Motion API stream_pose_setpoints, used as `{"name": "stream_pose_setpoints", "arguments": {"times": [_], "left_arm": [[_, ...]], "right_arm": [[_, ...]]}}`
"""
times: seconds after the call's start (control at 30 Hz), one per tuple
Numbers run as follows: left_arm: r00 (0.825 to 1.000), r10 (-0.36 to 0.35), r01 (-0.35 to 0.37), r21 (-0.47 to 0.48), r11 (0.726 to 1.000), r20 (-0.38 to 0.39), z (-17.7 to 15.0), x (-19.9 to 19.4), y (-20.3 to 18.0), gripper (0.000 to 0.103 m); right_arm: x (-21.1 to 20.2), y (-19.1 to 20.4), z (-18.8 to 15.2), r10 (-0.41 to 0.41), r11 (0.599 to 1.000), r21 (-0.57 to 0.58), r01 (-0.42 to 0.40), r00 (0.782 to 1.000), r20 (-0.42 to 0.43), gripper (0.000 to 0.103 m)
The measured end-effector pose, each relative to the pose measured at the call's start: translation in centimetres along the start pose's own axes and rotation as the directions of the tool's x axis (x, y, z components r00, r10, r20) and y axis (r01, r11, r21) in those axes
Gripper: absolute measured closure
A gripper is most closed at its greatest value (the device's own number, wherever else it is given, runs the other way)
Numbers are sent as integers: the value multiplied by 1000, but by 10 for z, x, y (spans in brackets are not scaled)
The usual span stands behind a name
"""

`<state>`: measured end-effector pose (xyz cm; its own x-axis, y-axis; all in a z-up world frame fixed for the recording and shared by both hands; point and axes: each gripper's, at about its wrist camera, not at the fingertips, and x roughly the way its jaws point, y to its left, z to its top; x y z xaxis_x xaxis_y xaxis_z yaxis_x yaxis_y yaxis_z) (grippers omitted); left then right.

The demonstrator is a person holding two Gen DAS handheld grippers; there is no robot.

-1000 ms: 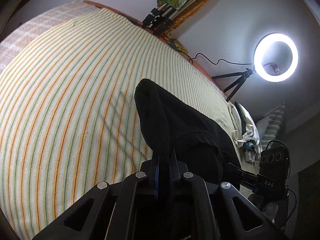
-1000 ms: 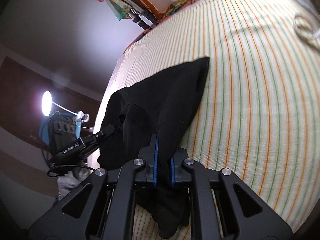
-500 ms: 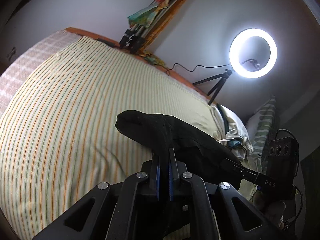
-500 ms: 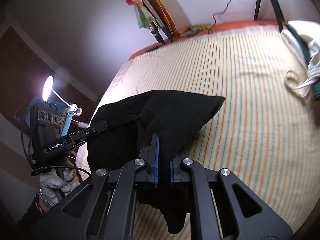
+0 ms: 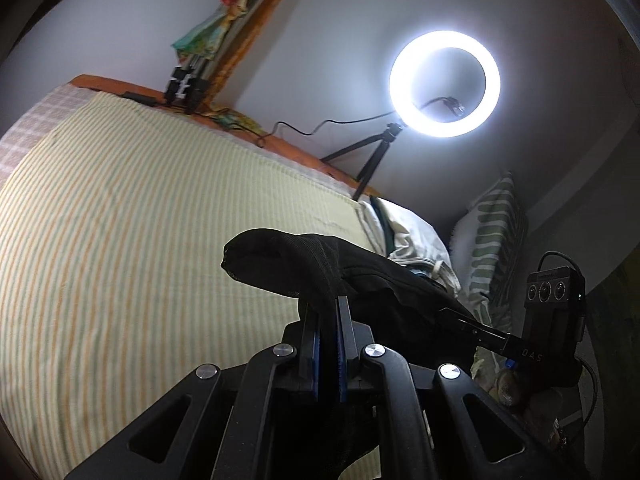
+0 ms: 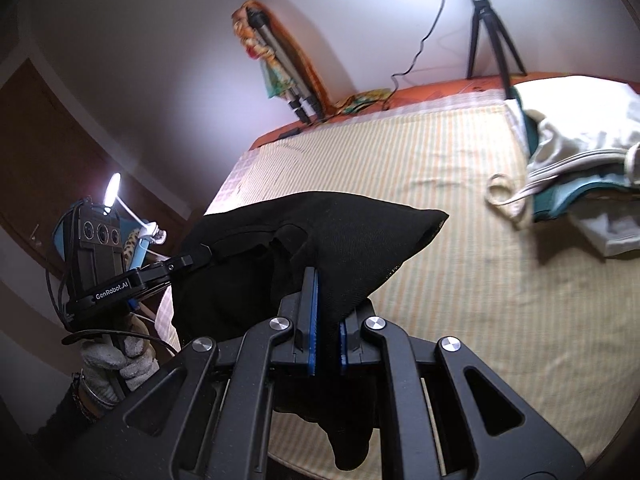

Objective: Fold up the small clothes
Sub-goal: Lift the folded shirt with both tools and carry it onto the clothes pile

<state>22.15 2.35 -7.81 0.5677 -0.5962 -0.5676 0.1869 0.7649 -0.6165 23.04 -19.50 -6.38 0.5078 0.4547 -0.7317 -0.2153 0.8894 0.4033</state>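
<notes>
My left gripper fingers clamped on black garment, my right gripper fingers pinching its other edge, striped bed beyond both.

The left gripper and the right gripper share one build: matte black linkage arms joined by round silver screws, with blue pads lining the inner faces of the black fingers. Seen from the opposite wrist, each unit carries a black camera block with three round lenses and a black cable; one body is marked "GenRobot.AI", the other "DAS". Below the left gripper, the left hand wears a grey knit glove with thin bangles at the wrist.
</notes>
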Motion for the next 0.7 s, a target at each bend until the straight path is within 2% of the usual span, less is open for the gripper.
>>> {"name": "stream_pose_setpoints", "arguments": {"times": [0.4,0.7], "left_arm": [[995,-91,94,71,993,-32,52,80,-76,100],[993,-111,115,119,986,-43,92,154,-125,100]], "right_arm": [[-55,-72,39,-51,998,24,49,995,82,94],[-91,-124,88,-115,993,16,114,984,133,94]]}}
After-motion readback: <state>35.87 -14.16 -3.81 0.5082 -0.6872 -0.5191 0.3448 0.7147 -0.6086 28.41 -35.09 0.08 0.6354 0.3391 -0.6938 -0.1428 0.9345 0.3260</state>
